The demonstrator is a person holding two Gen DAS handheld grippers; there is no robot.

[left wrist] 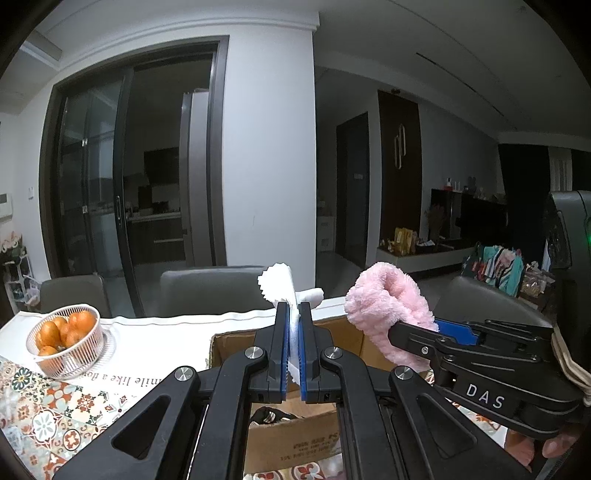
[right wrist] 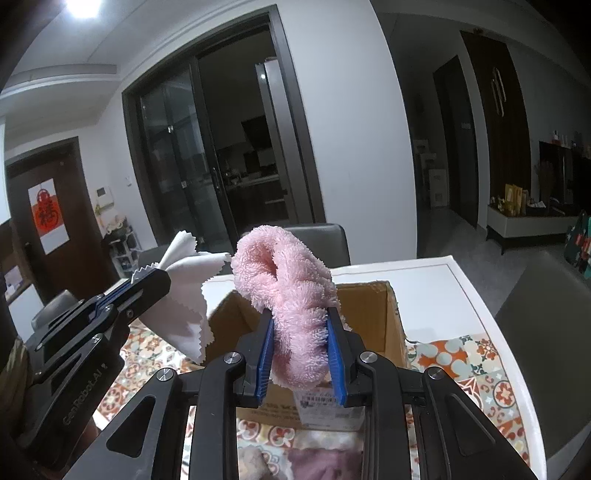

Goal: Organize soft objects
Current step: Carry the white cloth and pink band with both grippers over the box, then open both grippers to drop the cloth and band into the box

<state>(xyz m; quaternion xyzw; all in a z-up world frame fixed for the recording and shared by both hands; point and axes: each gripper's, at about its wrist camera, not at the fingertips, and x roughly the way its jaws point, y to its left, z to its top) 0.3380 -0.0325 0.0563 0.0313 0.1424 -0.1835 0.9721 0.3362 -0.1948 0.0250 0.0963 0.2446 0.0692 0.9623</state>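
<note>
Dim indoor light throughout — a ceiling lamp [right wrist: 83, 5] glares at the upper left of the right wrist view. Fisheye bends walls and blackens corners; the glass doors [left wrist: 96, 177] show faint reflections.

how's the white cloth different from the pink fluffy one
The white cloth is thin and flat with zigzag-cut edges; the pink fluffy cloth is thick, plush and bunched into a roll. The left gripper pinches the white one, the right gripper the pink. Both are held above the cardboard box.
</note>
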